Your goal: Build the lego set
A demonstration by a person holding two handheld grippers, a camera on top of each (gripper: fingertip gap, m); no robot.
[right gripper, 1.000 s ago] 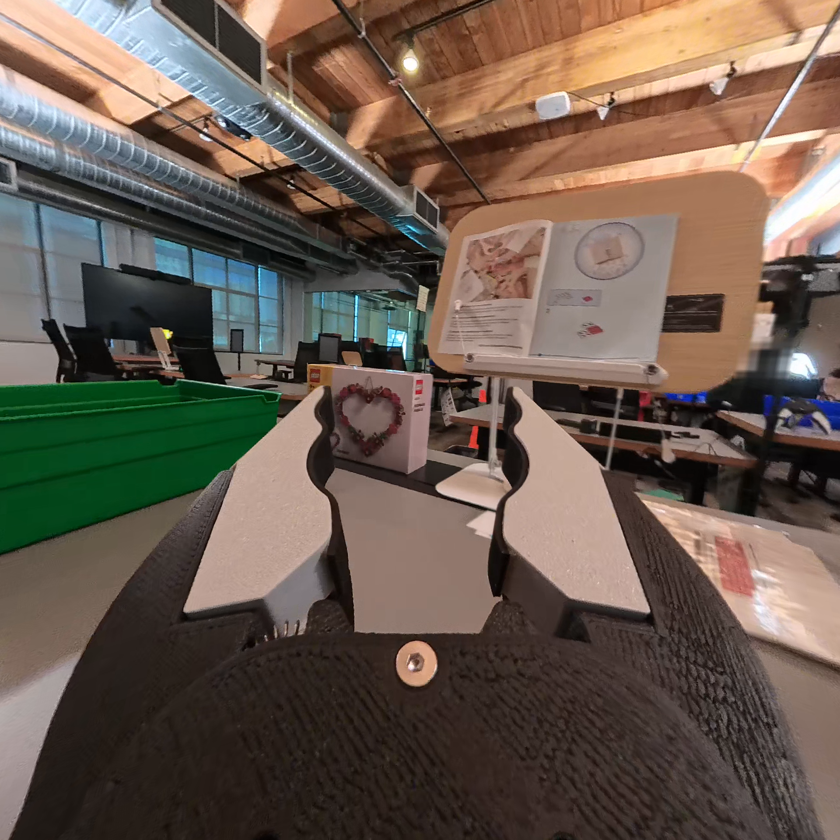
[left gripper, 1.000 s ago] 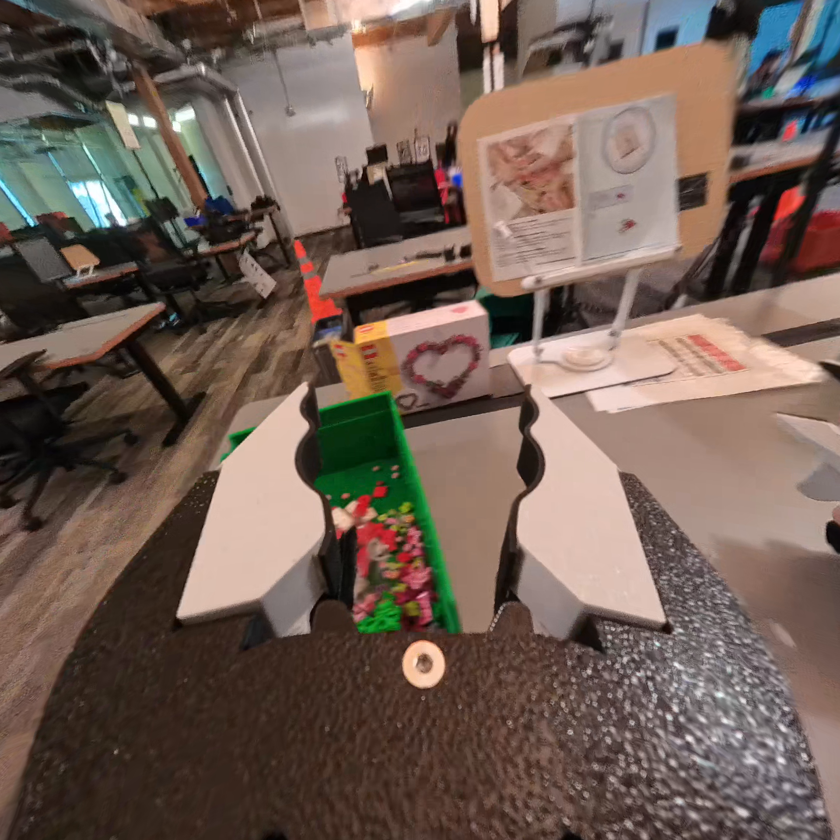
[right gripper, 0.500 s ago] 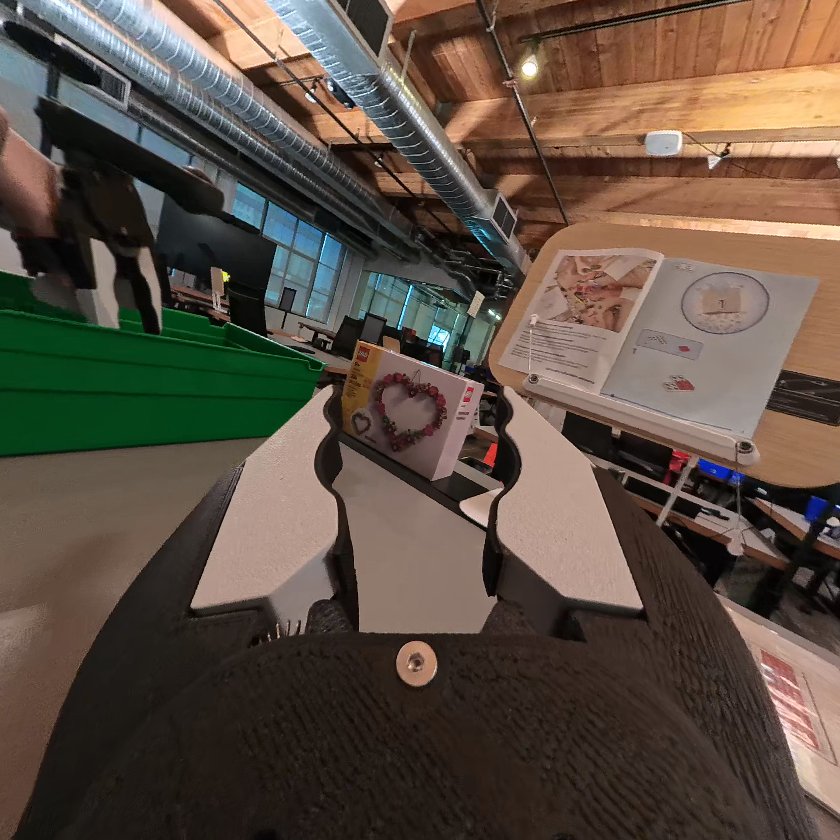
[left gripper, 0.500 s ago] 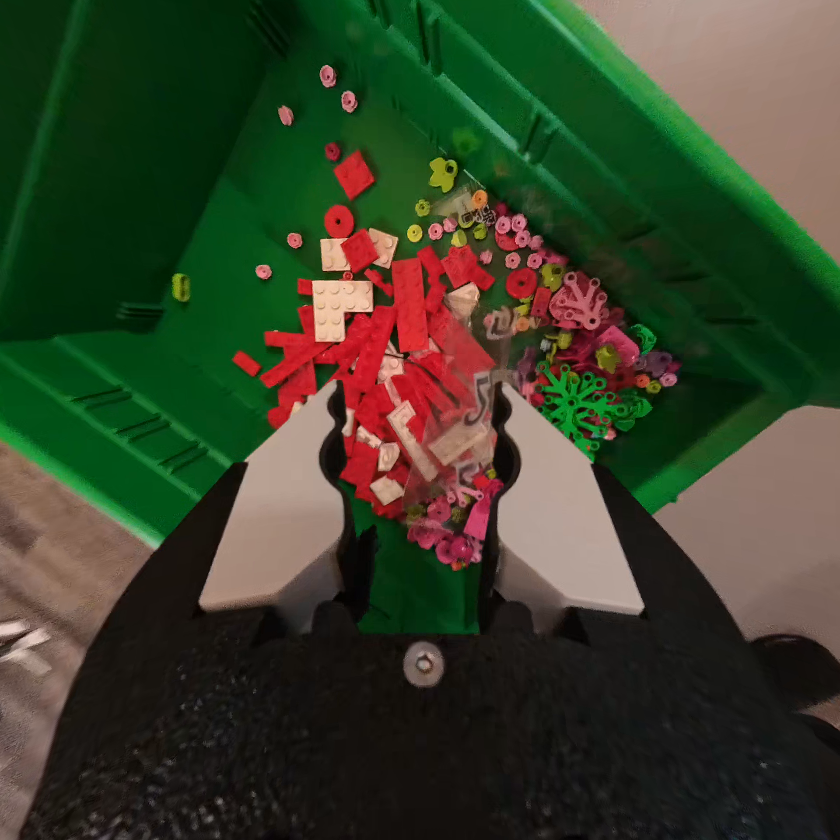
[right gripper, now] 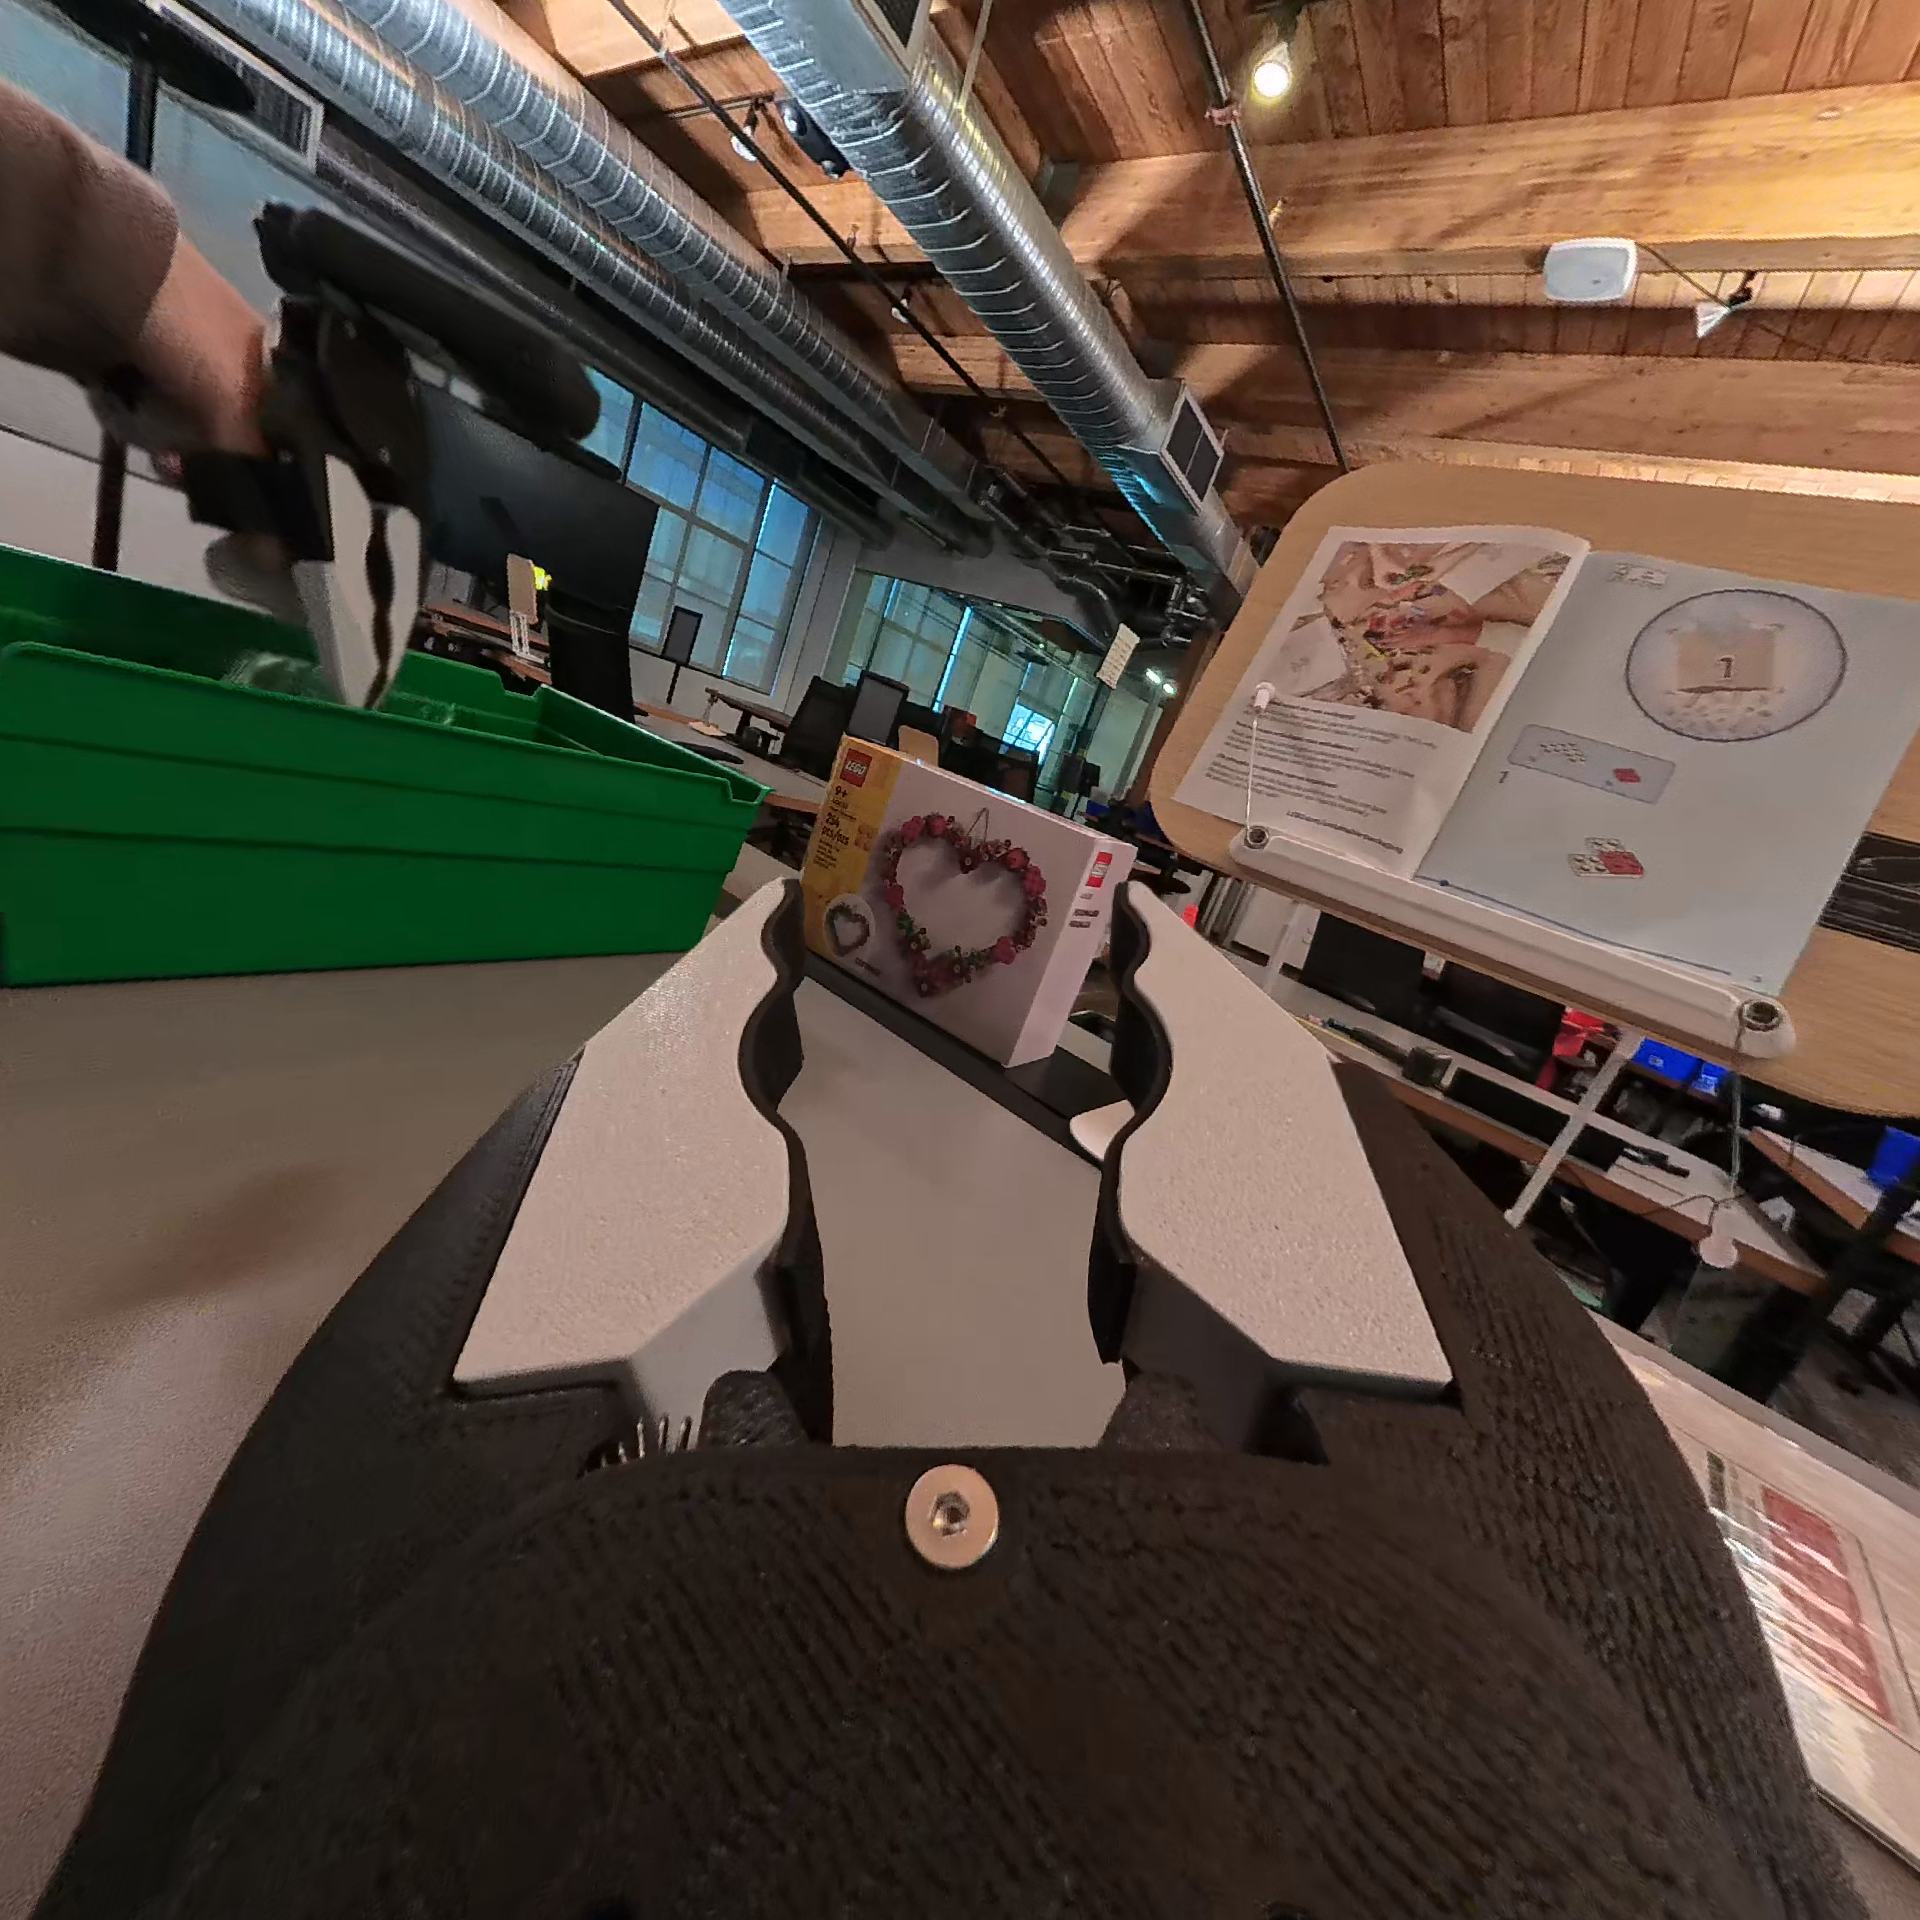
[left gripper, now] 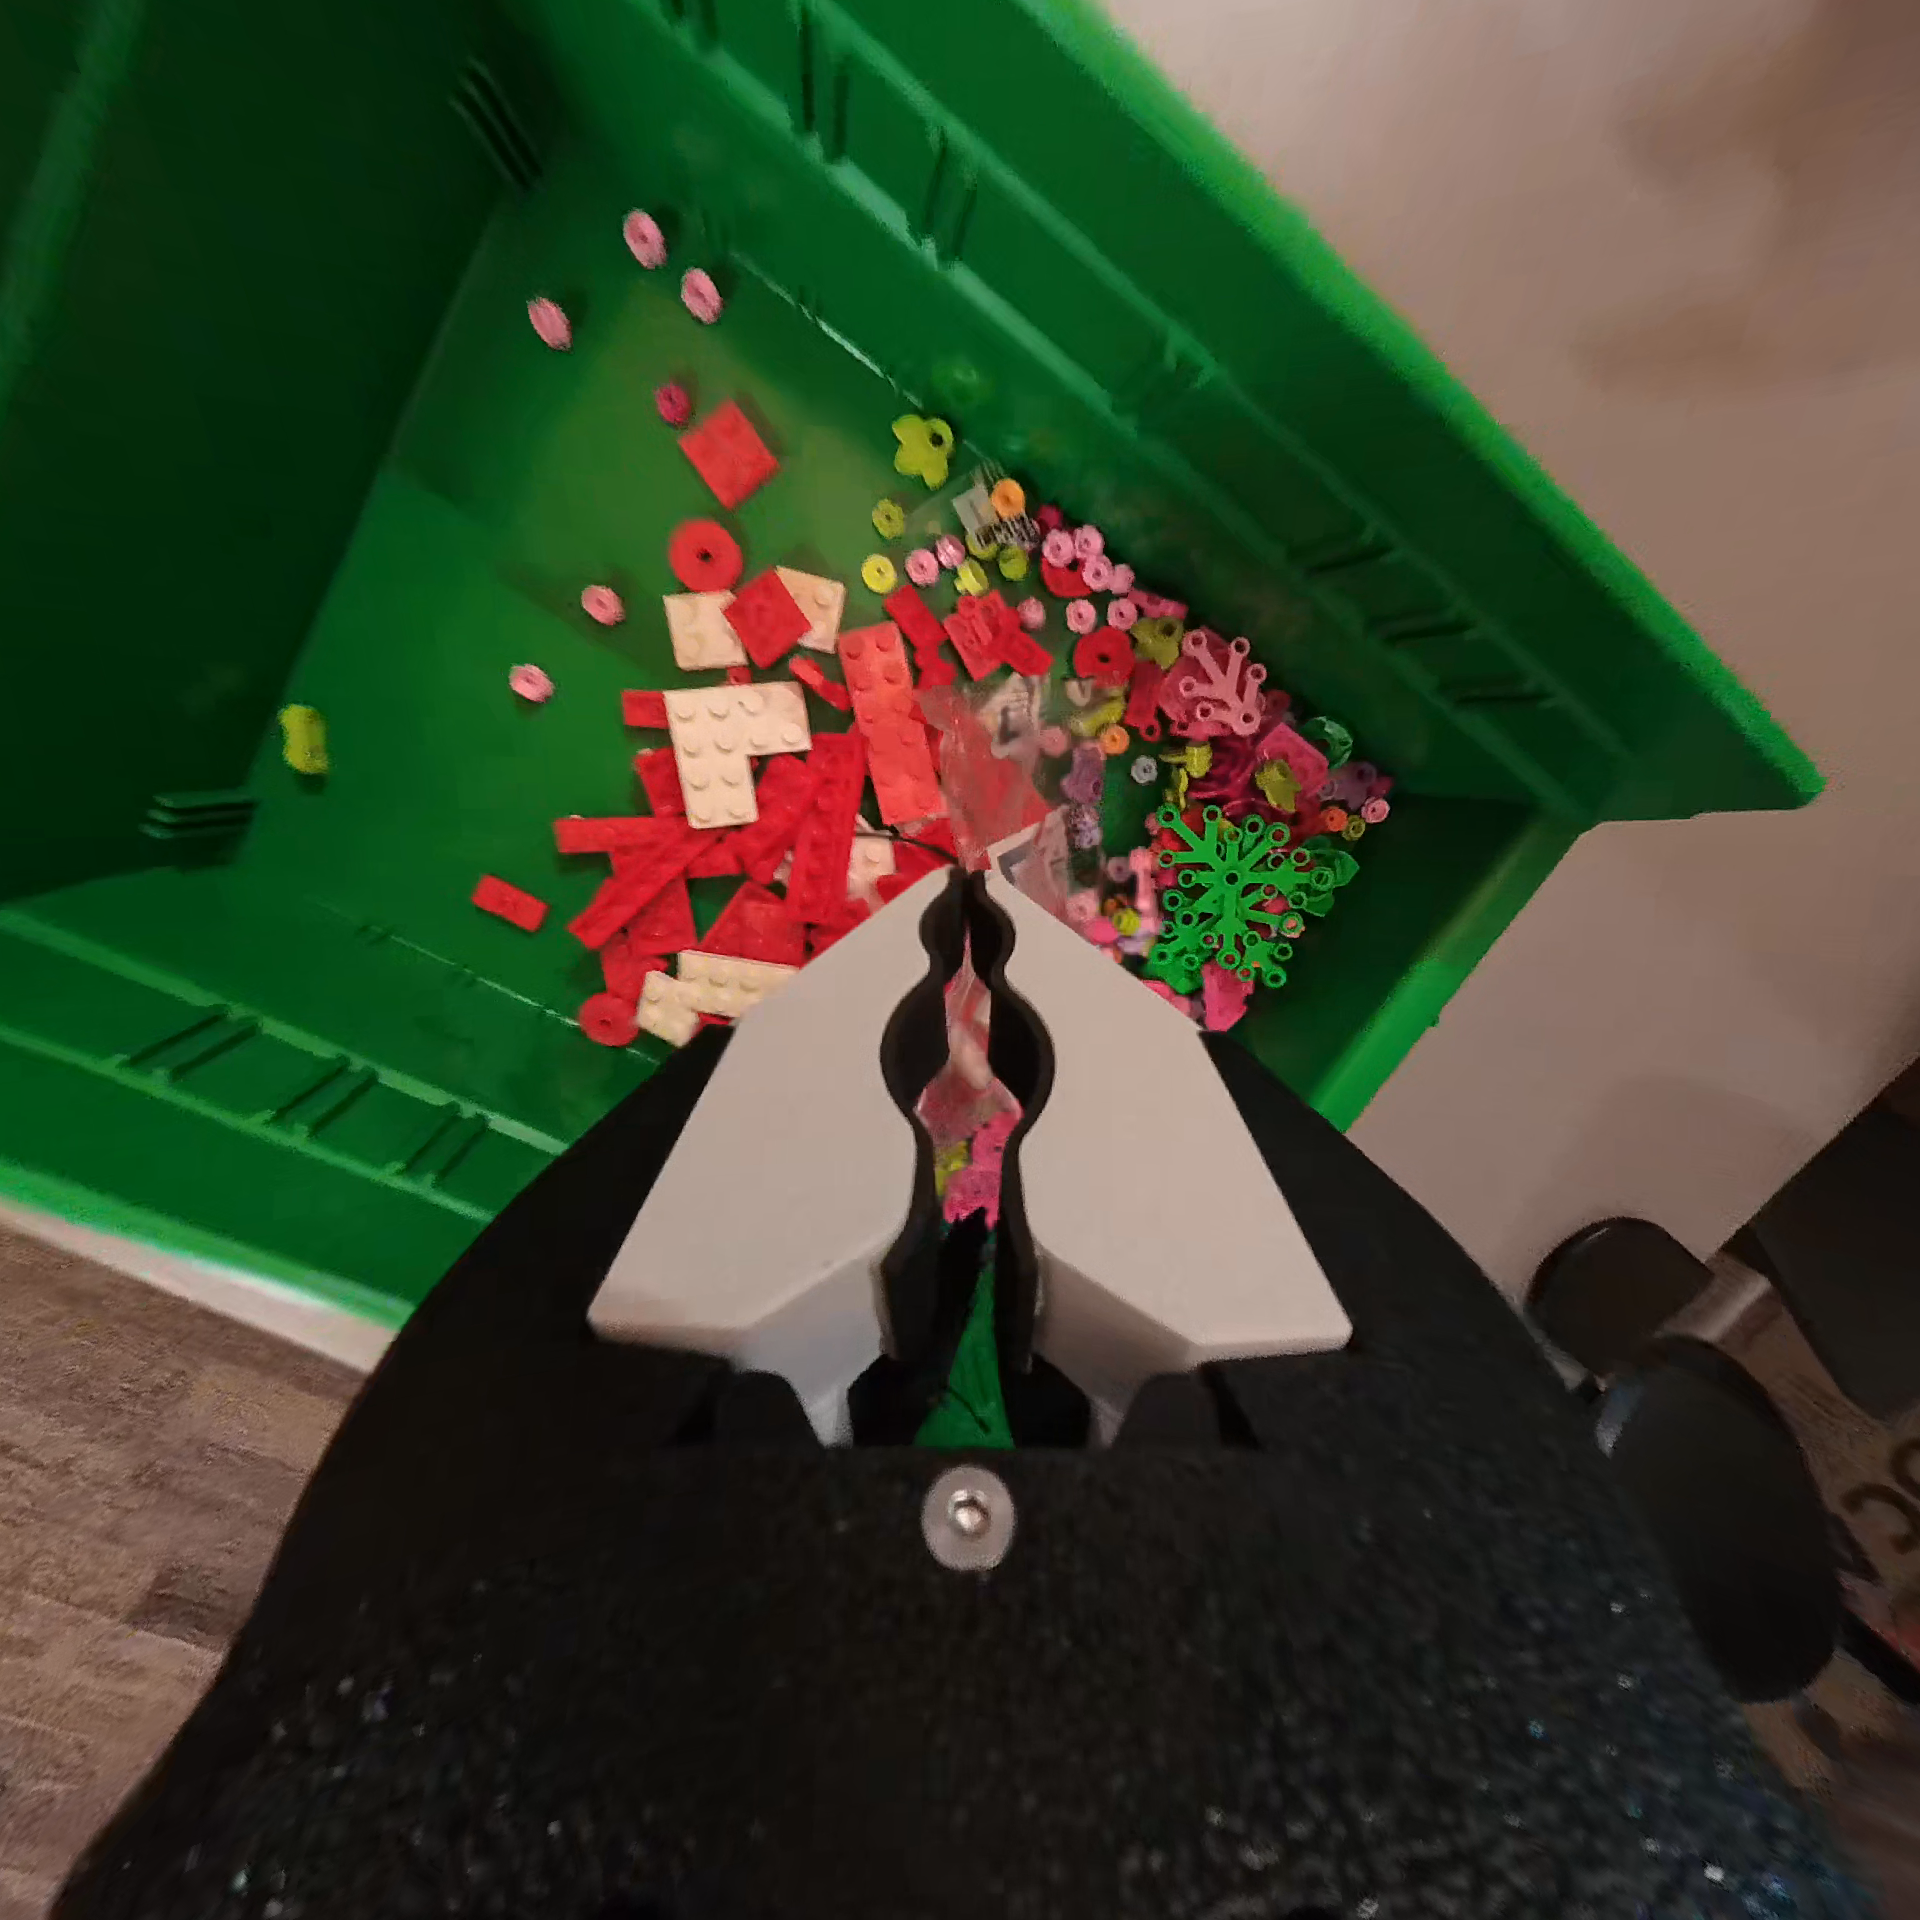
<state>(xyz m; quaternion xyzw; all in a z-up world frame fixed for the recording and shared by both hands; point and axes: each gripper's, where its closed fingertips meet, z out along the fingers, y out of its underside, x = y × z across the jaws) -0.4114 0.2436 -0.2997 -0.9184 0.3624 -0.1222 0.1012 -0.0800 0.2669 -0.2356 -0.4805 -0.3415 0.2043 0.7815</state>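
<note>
My left gripper (left gripper: 961, 881) is over the green bin (left gripper: 1143, 312), pointing down into it. Its jaws are shut, pinching the edge of a clear plastic bag (left gripper: 982, 764) that lies on the pile. The pile holds red plates (left gripper: 883, 717), white plates (left gripper: 727, 738), pink flower pieces (left gripper: 1210, 681) and a bright green leaf piece (left gripper: 1231, 883). The right wrist view shows the left gripper (right gripper: 369, 665) held by a hand (right gripper: 197, 343) above the bin (right gripper: 364, 862). My right gripper (right gripper: 951, 904) is open and empty, low over the grey table (right gripper: 260, 1143).
The set's white box (right gripper: 997, 956) stands at the table's back edge. An open instruction booklet (right gripper: 1538, 748) rests on a wooden stand (right gripper: 1849, 997) to the right. A laminated sheet (right gripper: 1818, 1621) lies on the table at right. Floor (left gripper: 156, 1455) lies left of the bin. Some 35 cm of space lies between my two pairs of fingers.
My left gripper swung from level to pointing down into the bin, then shut on the clear bag. My right gripper stayed open and tilted upward and to the left.
</note>
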